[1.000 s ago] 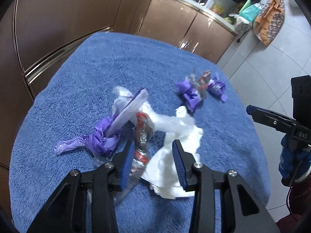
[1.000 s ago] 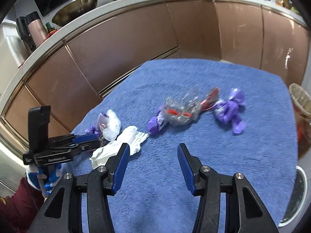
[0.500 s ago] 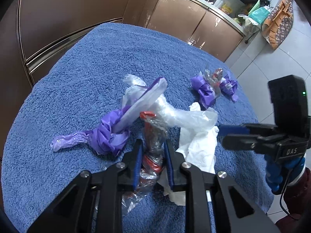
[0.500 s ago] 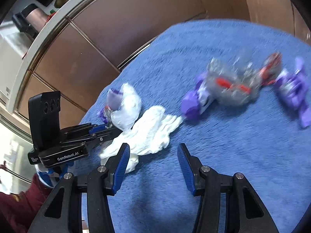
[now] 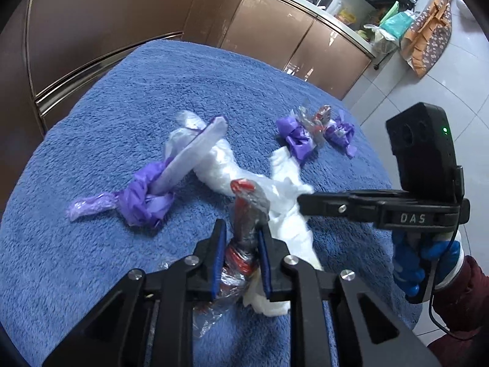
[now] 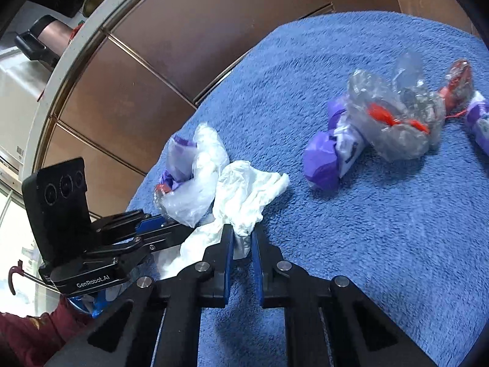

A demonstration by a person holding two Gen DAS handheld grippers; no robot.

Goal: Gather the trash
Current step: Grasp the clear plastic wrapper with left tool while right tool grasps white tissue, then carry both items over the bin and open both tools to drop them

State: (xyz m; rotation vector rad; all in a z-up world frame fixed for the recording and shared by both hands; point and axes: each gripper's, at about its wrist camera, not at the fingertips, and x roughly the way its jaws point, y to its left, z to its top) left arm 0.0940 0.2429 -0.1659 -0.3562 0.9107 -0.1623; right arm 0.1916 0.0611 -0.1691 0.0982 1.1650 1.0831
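Pinching the clear red-banded wrapper [image 5: 244,238] in the left gripper [image 5: 241,257] and the white tissue [image 6: 244,195] in the right gripper [image 6: 243,244], both on the blue-towelled tabletop [image 6: 366,244], lifting slowly should avoid tearing.

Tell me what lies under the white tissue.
The white tissue lies on the blue towel, overlapping the clear plastic bag. The right gripper pinches its near edge. Anything beneath stays hidden.

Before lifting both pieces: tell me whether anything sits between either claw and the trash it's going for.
Nothing does. The left claw is already shut on the clear wrapper, and the right claw is shut on the white tissue. No bin is in view.
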